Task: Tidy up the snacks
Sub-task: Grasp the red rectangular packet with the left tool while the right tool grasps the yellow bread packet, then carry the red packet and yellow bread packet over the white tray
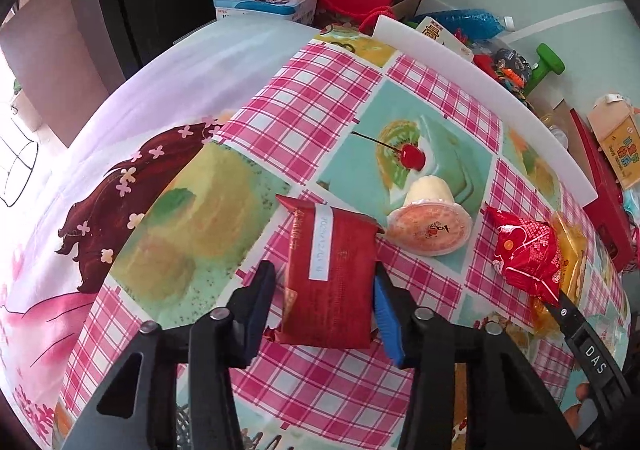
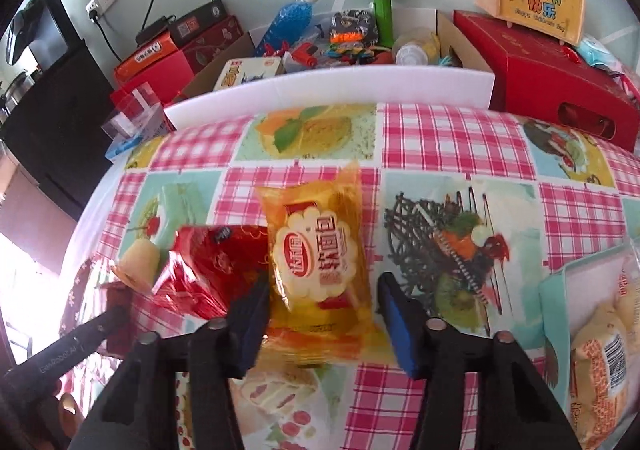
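Observation:
In the left wrist view a dark red snack packet (image 1: 336, 274) with a white date label lies on the checked tablecloth (image 1: 320, 97). My left gripper (image 1: 324, 286) is shut on it, one pad on each long side. Beside it lie a jelly cup (image 1: 432, 226) on its side and a shiny red packet (image 1: 524, 254). In the right wrist view my right gripper (image 2: 320, 290) is shut on a yellow snack packet (image 2: 316, 250), with the shiny red packet (image 2: 212, 266) against its left finger. The jelly cup (image 2: 138, 262) lies further left.
A pale teal tray (image 2: 560, 290) holding wrapped snacks (image 2: 600, 350) sits at the right. A white foam board (image 2: 320, 85) lines the table's far edge. Behind it stand red boxes (image 2: 552, 73), a green dumbbell (image 2: 382, 5), a blue bottle (image 2: 288, 19) and a cardboard box of toys.

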Demonstrator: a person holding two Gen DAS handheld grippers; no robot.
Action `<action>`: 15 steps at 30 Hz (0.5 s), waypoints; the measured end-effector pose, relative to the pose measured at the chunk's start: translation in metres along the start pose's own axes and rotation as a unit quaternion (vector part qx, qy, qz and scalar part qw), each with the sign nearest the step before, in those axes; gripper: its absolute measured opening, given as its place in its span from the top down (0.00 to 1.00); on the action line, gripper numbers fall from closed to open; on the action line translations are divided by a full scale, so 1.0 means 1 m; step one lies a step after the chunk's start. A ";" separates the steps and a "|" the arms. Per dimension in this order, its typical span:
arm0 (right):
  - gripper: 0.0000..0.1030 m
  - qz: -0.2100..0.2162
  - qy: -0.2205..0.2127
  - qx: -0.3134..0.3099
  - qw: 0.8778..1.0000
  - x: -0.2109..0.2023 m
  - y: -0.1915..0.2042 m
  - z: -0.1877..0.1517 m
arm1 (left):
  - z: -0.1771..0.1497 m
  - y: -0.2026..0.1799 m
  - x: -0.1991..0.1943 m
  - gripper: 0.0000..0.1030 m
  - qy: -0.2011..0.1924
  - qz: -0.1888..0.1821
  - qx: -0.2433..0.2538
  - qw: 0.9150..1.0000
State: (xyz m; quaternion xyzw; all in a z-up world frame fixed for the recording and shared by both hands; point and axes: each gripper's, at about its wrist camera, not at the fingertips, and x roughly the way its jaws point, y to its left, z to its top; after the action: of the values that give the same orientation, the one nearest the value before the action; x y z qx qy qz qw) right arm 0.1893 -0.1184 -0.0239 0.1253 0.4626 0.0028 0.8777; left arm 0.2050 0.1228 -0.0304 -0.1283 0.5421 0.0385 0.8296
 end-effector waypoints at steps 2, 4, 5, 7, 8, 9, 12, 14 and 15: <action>0.54 0.005 0.002 0.008 1.000 -0.002 -0.005 -0.005 | -0.002 -0.001 -0.002 0.60 0.002 0.000 -0.006 1.000; 0.56 0.003 0.002 0.010 1.000 -0.006 -0.007 -0.010 | -0.005 -0.004 -0.003 0.60 0.005 0.001 -0.012 1.000; 0.57 0.003 0.001 0.011 1.000 -0.009 -0.009 -0.013 | -0.007 -0.005 -0.004 0.60 0.007 0.000 -0.015 1.000; 0.59 0.005 -0.004 0.013 1.000 -0.017 -0.011 -0.018 | -0.010 -0.007 -0.006 0.60 0.009 -0.005 -0.021 1.000; 0.59 0.008 -0.007 0.014 1.000 -0.023 -0.013 -0.021 | -0.011 -0.008 -0.008 0.60 0.010 -0.007 -0.023 1.000; 0.59 0.011 -0.009 0.014 1.000 -0.028 -0.015 -0.025 | -0.014 -0.010 -0.011 0.60 0.009 -0.008 -0.025 1.000; 0.59 0.015 -0.016 0.015 1.000 -0.043 -0.020 -0.035 | -0.019 -0.015 -0.020 0.60 0.004 -0.009 -0.025 1.000; 0.59 0.015 -0.022 0.015 1.000 -0.054 -0.023 -0.042 | -0.023 -0.018 -0.028 0.60 -0.001 -0.012 -0.022 1.000; 0.59 0.017 -0.024 0.017 0.999 -0.060 -0.025 -0.046 | -0.024 -0.021 -0.032 0.60 -0.003 -0.014 -0.021 1.000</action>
State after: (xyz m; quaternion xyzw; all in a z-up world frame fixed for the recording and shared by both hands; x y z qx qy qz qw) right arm 0.1150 -0.1399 -0.0058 0.1481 0.4388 0.0063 0.8863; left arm 0.1747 0.0987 -0.0070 -0.1528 0.5366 0.0385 0.8290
